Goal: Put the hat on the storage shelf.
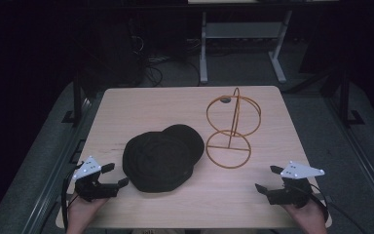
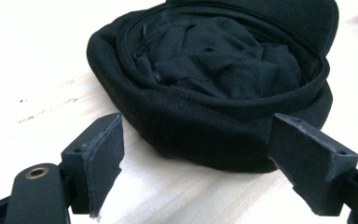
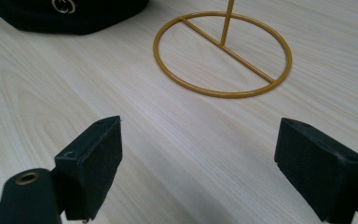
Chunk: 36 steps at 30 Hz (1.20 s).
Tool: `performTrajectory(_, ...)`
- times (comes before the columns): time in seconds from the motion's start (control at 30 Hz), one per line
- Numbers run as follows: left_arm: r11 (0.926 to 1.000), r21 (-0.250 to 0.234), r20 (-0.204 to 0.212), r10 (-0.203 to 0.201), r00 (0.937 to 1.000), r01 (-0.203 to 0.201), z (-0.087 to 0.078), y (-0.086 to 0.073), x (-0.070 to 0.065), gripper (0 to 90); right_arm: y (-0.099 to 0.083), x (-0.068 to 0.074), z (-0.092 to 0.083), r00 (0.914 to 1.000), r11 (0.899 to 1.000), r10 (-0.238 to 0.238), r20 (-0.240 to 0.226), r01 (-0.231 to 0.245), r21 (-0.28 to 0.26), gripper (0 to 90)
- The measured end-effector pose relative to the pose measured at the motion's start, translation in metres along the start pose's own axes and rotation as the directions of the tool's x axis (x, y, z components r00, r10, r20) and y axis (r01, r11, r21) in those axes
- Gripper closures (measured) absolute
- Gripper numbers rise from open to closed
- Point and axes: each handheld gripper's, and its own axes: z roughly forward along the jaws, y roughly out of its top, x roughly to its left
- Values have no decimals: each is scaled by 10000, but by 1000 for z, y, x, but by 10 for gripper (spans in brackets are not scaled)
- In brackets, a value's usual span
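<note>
Item one: black cap (image 1: 159, 161), soft cloth, lying upside down on the pale wooden counter (image 1: 141, 105) with its lining upward and its brim on the far side. It lay just ahead of the left claw (image 1: 111, 176), to that claw's front and a little toward the right claw, near the tips but apart from them. In the left gripper view the cap (image 2: 214, 79) sat directly beyond the gap between the two black jaws, its crumpled lining and stitched rim facing up, its near edge low between the pads without touching either.

Item two: left claw, held in a hand (image 1: 80, 209) at the near edge of the counter. Jaws stood wide apart, nothing between them, nothing gripped.

Item three: right claw (image 1: 269, 178), held in the other hand (image 1: 311, 214) at the near edge, well apart from the cap. Jaws likewise spread wide and empty, with bare wood between the pads in the right gripper view.

Item four: gold wire stand (image 1: 231, 131), a flat ring base with a crossbar, an upright rod and round hoops above. It stood ahead of the right claw and slightly toward the left claw, just beside the cap. In the right gripper view its base ring (image 3: 222, 53) lay straight ahead of the jaws, clear of them, with the cap's edge (image 3: 74, 14), bearing a small metal emblem, farther off at upper left.
</note>
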Motion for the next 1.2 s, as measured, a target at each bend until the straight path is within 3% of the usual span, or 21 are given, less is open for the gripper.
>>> performTrajectory(0.2, 9999, 11, -53, 154, 9999, -154, -1, 0, 1, 180, 1, 2, -3, 9999, 10000, 41, -119, -42, -55, 144)
performTrajectory(0.33, 10000, 7, -87, -43, 10000, 43, -3, -3, 2, 179, 9, 5, 0, 9991, 10000, 35, -421, -38, -77, 144)
performTrajectory(0.47, 9999, -90, -242, -61, 9997, 59, -8, -3, 3, 180, 22, 18, 4, 9949, 9974, -715, -708, 714, -46, 144)
performTrajectory(0.6, 9998, -169, -298, -112, 9995, 107, -10, -3, 3, 179, 39, 31, 5, 9857, 9931, -1176, -1208, 1172, -106, 147)
performTrajectory(0.8, 9997, -242, -241, -104, 9997, 98, -10, -3, 4, 179, 73, 56, 13, 9548, 9771, -2125, -2077, 2100, -340, 156)
performTrajectory(0.93, 9996, -278, -290, -59, 9996, 50, -12, -2, 6, 179, 99, 71, 19, 9230, 9593, -2810, -2630, 2777, -504, 165)
performTrajectory(0.97, 9996, -278, -290, -59, 9996, 50, -12, -2, 6, 179, 99, 71, 19, 9230, 9593, -2810, -2630, 2777, -504, 165)
performTrajectory(1.0, 9995, -312, -327, -33, 9995, 22, -14, -2, 7, 179, 111, 78, 23, 9049, 9512, -3069, -2950, 3021, -629, 188)
performTrajectory(1.03, 9995, -301, -333, -59, 9994, 49, -14, -2, 7, 179, 118, 81, 26, 8963, 9480, -3159, -3112, 3112, -663, 190)
performTrajectory(1.2, 9994, -326, -400, -103, 9991, 90, -16, -2, 8, 179, 144, 96, 43, 8651, 9294, -3600, -3493, 3653, -532, 209)
